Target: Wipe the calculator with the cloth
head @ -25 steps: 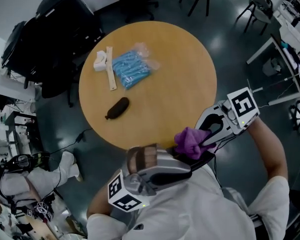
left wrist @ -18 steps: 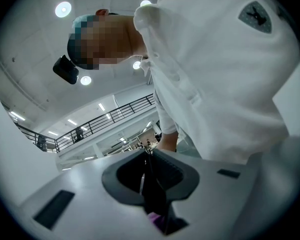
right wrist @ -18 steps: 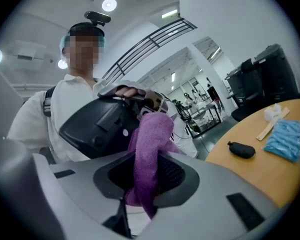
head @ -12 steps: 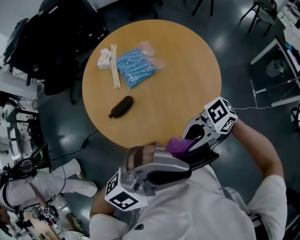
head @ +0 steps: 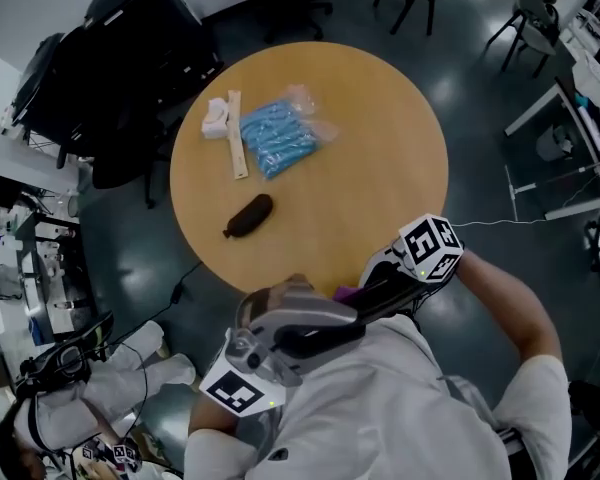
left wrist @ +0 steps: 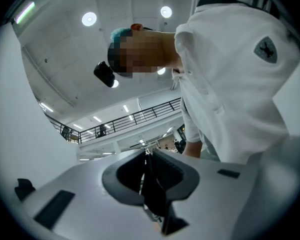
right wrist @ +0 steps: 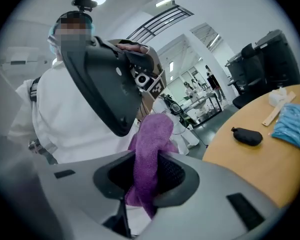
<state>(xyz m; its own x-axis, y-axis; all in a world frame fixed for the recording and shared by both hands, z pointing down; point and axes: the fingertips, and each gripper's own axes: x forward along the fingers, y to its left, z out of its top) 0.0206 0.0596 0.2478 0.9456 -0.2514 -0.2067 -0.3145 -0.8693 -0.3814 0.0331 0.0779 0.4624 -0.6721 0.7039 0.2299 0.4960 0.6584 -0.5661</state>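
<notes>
The round wooden table [head: 380, 138] carries neither of the task's things. Both are held in the air just off its near edge, in front of the person's white shirt [head: 400, 408].

The left gripper [left wrist: 147, 154] has its jaws drawn narrow and clamped on the calculator [left wrist: 153, 190]. In the left gripper view the calculator shows only edge-on, as a thin dark slab standing between the pads. This gripper sits below the table's near rim in the head view, with its marker cube toward the person's left side.

The right gripper [right wrist: 147, 156] is closed on the purple cloth [right wrist: 152, 134]. The cloth is pinched in a bunch, with a rounded fold rising above the jaws and a tail hanging below them. In the head view only a scrap of purple shows, just beside the table's near edge, between the two grippers.

On the table, all toward its far left part and well apart from the grippers, lie a black pouch [head: 248, 215], a blue bag [head: 275, 138], a pale wooden stick [head: 238, 148] and a small white thing [head: 217, 120].
</notes>
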